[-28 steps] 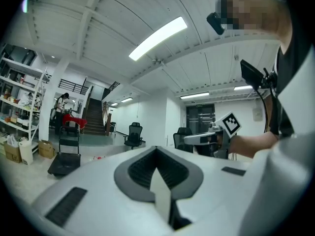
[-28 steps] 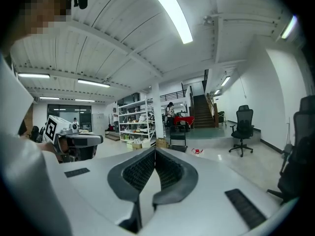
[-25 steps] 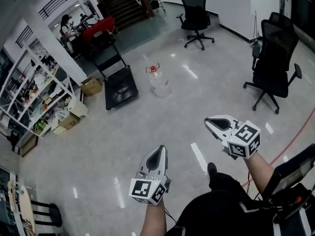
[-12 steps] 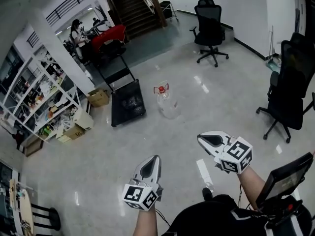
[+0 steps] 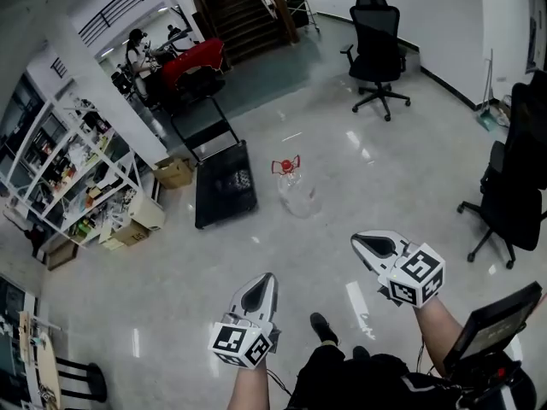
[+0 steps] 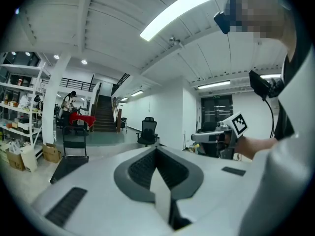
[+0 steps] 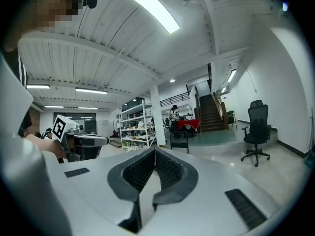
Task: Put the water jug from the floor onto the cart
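A clear water jug (image 5: 297, 194) with a red cap and handle stands on the pale floor, a few steps ahead of me in the head view. Just left of it lies a black flat cart (image 5: 225, 192) with an upright push handle. My left gripper (image 5: 270, 275) and right gripper (image 5: 355, 238) are held out level at waist height, side by side, both shut and empty, well short of the jug. In the left gripper view the shut left gripper (image 6: 156, 149) points toward the cart (image 6: 67, 165); the jug is hidden there. The shut right gripper (image 7: 155, 150) likewise hides the jug.
Black office chairs stand at the back (image 5: 379, 39) and at the right (image 5: 518, 171). White shelving (image 5: 64, 182) and cardboard boxes (image 5: 174, 172) line the left wall. A staircase (image 5: 244, 7) and a person at a red-covered table (image 5: 188, 58) are beyond the cart.
The jug and cart have drawn closer and lower in the head view as I walk toward them. Both grippers stay shut and level in front of me.
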